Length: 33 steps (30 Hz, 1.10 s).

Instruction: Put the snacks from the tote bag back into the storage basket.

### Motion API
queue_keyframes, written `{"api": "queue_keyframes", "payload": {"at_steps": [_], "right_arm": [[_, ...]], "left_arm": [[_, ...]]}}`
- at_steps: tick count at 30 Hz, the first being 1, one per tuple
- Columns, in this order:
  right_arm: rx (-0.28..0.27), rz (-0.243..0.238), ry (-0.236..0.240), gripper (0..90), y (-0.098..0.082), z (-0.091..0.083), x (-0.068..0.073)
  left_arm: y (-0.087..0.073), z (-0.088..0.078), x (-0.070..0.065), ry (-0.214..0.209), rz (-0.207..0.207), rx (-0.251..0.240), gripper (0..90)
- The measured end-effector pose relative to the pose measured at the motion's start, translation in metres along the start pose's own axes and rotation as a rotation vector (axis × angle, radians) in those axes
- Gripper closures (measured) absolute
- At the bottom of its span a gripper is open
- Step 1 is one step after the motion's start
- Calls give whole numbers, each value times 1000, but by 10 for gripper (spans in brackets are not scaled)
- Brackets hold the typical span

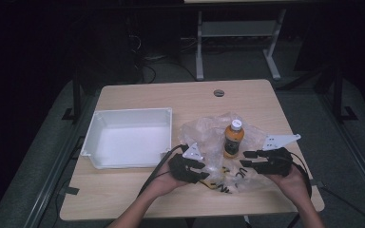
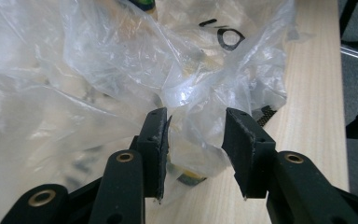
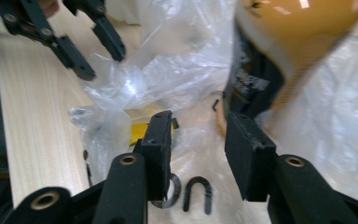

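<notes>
on the near half of the wooden table (image 1: 138, 194) a clear plastic bag (image 1: 209, 135) lies crumpled, with an orange bottle (image 1: 233, 139) standing upright on it. left gripper (image 1: 200, 171) sits at the bag's near-left edge, jaws partly apart; a fold of the film rises between its pads (image 2: 157, 140), and whether they press it i cannot tell. right gripper (image 1: 245, 158) hovers just right of the bottle, jaws partly apart and holding nothing, the bottle just beyond them. white tray (image 1: 95, 128) stands well left.
</notes>
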State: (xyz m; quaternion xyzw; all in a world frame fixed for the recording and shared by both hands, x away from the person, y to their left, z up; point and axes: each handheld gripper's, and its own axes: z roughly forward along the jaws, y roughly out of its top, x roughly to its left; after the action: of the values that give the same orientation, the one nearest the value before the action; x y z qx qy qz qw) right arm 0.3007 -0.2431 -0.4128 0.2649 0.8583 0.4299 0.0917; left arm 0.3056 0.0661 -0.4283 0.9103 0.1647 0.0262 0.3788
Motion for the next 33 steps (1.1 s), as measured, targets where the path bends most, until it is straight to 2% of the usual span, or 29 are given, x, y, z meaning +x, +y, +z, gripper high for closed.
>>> {"api": "queue_keyframes", "payload": {"at_steps": [1, 5, 9, 15, 23, 28, 33], "right_arm": [[-6, 3, -6, 588, -1, -2, -1], [-17, 26, -21, 560, -4, -7, -6], [-16, 44, -31, 535, -8, -10, -10], [-20, 61, -48, 490, -9, -13, -16], [-31, 66, -60, 437, -8, -17, -21], [-36, 72, -66, 410, -10, -21, -25], [-45, 75, -100, 396, -13, -28, -29]], "left_arm": [[2, -4, 1, -3, 12, 8, 588], [7, -15, 3, -6, 17, -6, 574], [12, -24, 5, -7, 7, -25, 559], [20, -36, 10, -6, 13, -24, 531], [28, -47, 19, 4, 22, -33, 502], [33, -51, 26, 10, 12, -40, 483], [42, -55, 31, 20, 15, -53, 465]]}}
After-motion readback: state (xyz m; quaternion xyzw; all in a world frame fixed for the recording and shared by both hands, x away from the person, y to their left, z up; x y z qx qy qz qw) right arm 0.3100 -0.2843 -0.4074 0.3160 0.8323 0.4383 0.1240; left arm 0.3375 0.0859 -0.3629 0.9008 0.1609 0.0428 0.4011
